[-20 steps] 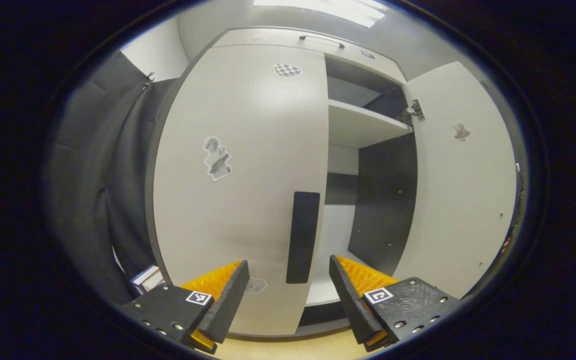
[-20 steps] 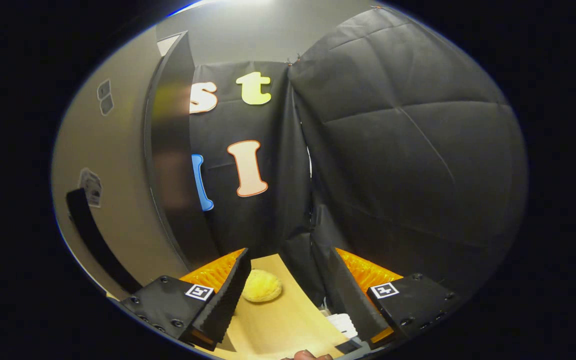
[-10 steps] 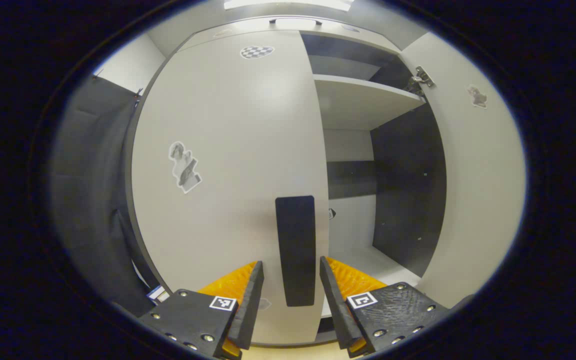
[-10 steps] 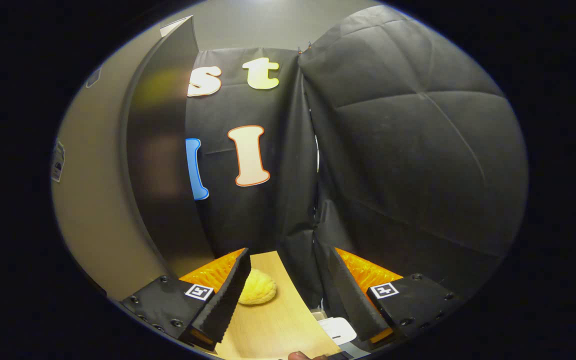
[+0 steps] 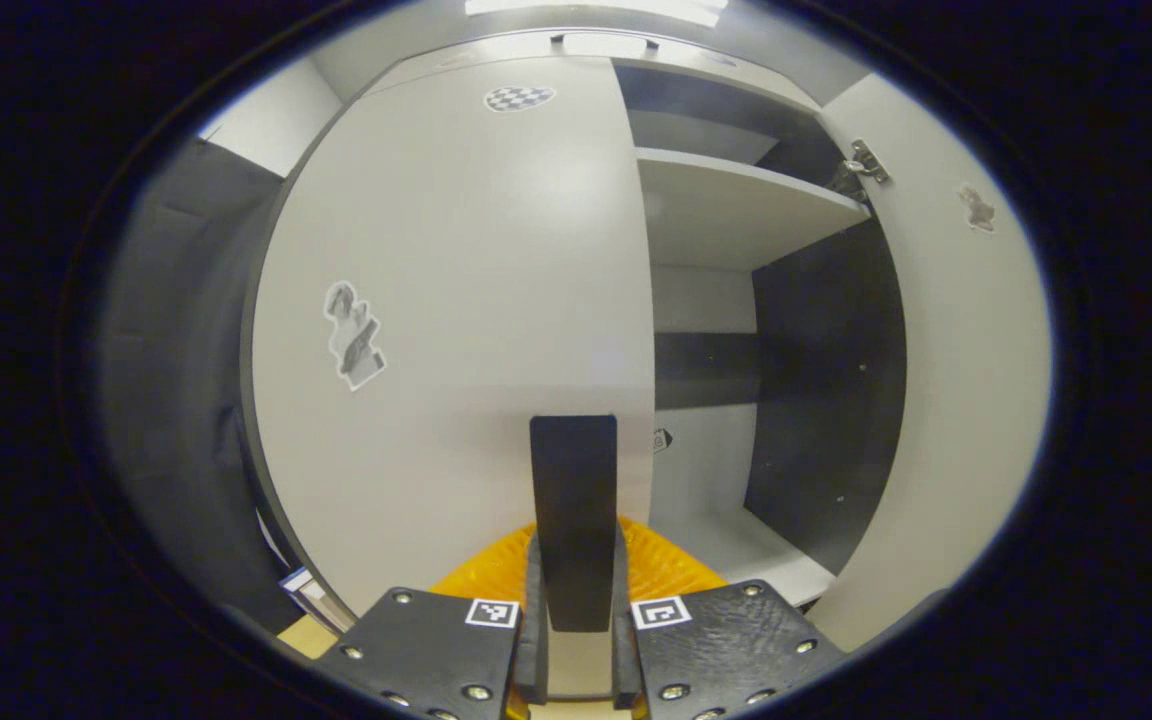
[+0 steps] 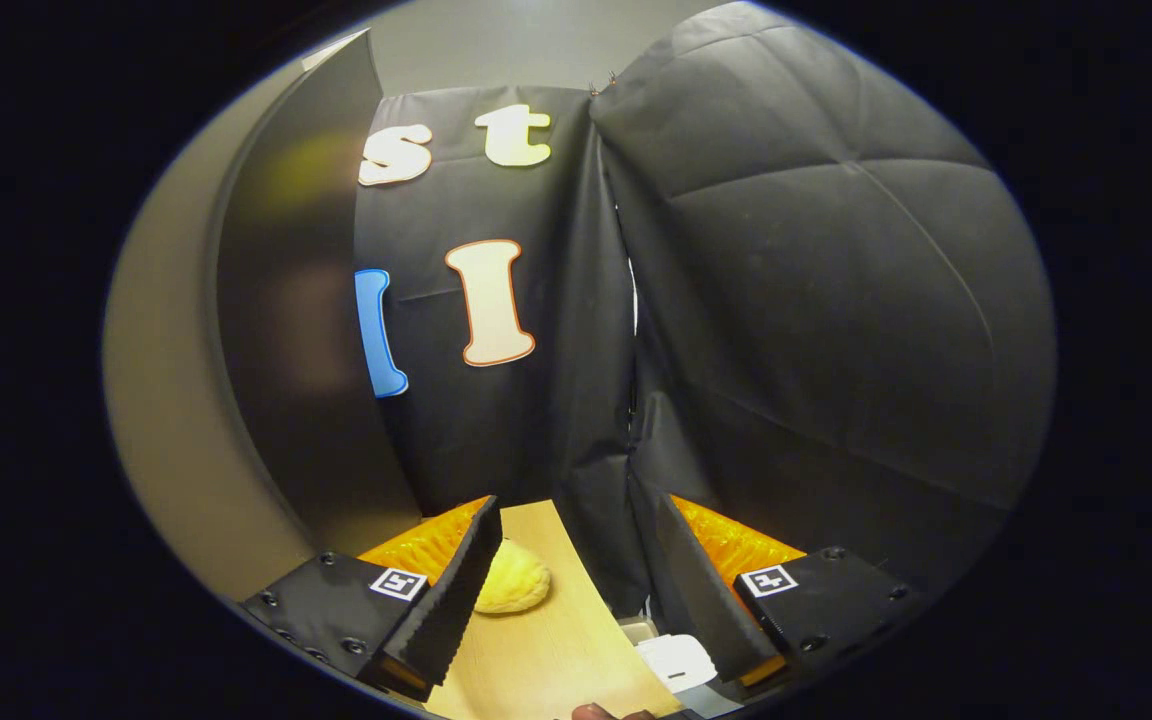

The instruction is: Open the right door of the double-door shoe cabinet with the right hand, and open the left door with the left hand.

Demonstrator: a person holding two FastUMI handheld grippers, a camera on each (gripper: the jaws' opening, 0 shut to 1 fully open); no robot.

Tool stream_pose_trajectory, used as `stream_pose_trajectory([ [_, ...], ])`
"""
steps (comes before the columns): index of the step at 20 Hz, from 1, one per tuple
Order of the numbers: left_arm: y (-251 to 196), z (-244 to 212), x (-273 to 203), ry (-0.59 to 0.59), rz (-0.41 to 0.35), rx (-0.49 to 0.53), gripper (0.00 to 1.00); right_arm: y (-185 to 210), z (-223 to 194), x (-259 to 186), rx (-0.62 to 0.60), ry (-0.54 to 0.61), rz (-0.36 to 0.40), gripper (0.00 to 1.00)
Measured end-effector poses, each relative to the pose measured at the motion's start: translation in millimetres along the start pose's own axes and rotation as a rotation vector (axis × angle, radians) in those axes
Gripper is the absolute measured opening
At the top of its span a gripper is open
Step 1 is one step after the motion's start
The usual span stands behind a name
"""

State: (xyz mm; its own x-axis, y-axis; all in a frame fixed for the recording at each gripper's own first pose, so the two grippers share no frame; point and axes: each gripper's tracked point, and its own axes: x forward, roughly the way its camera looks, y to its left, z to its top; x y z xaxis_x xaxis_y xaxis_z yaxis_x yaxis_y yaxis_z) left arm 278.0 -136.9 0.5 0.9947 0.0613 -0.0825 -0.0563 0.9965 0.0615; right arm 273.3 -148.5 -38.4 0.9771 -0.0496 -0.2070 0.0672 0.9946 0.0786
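left door handle [image 5: 573, 520], left hand-held gripper [image 5: 576, 655] clamped level

The left gripper view is bright, lit by a ceiling light panel [image 5: 596, 8] that leaves soft glare on the left door [image 5: 456, 300]. The right gripper view is dimmer, its dark cloth wall [image 6: 816, 300] absorbing light. Both views bow strongly toward the edges.

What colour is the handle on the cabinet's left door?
Black handle, clearest in the left gripper view.

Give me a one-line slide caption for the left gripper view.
Left gripper shut on the left door's black handle, the right door already swung open.
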Motion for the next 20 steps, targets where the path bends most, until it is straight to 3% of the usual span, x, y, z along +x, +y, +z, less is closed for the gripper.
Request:
stream_pose_trajectory([
  [4, -1.7, -0.7, -1.7, 0.001, -0.011, -0.027, 0.16, -1.1, 5.3, -0.7, 0.029, -0.012, 0.005, 0.98],
  [5, -1.0, -1.2, -2.8, 0.005, -0.013, -0.015, 0.17, -0.4, 4.7, -0.8, 0.026, -0.011, 0.006, 0.92],
  [8, 0.1, -3.4, -5.9, 0.003, -0.017, -0.043, 0.17, 1.4, 6.5, -4.6, 0.014, -0.014, 0.006, 0.92],
  [9, -0.7, -4.0, -8.3, 0.005, -0.023, -0.04, 0.18, 3.1, 7.4, -7.9, 0.016, -0.018, 0.006, 0.98],
  [10, -1.1, -2.9, -11.3, 0.003, -0.03, -0.036, 0.18, 4.3, 8.4, -11.0, 0.018, -0.021, 0.007, 0.92],
  [13, -2.1, -0.2, -22.7, 0.008, -0.053, -0.048, 0.18, 5.2, 9.0, -24.1, 0.026, -0.019, 0.001, 0.92],
  [14, -1.4, 0.1, -24.6, 0.009, -0.058, -0.05, 0.18, 5.0, 7.1, -29.0, 0.032, -0.01, -0.005, 0.98],
  [15, 0.8, -1.2, -26.1, 0.008, -0.063, -0.049, 0.18, 6.2, 4.4, -35.2, 0.041, 0.002, -0.006, 0.92],
  [17, 2.9, -2.4, -28.9, 0.006, -0.075, -0.058, 0.18, 5.2, 4.8, -49.5, 0.044, 0.003, -0.024, 0.92],
  [19, 6.2, -3.8, -31.6, 0.007, -0.096, -0.065, 0.18, 6.5, 7.6, -62.3, 0.036, -0.006, -0.041, 0.98],
  [20, 8.0, -3.5, -34.4, 0.005, -0.105, -0.068, 0.18, 7.9, 9.2, -70.3, 0.033, -0.014, -0.048, 0.92],
])
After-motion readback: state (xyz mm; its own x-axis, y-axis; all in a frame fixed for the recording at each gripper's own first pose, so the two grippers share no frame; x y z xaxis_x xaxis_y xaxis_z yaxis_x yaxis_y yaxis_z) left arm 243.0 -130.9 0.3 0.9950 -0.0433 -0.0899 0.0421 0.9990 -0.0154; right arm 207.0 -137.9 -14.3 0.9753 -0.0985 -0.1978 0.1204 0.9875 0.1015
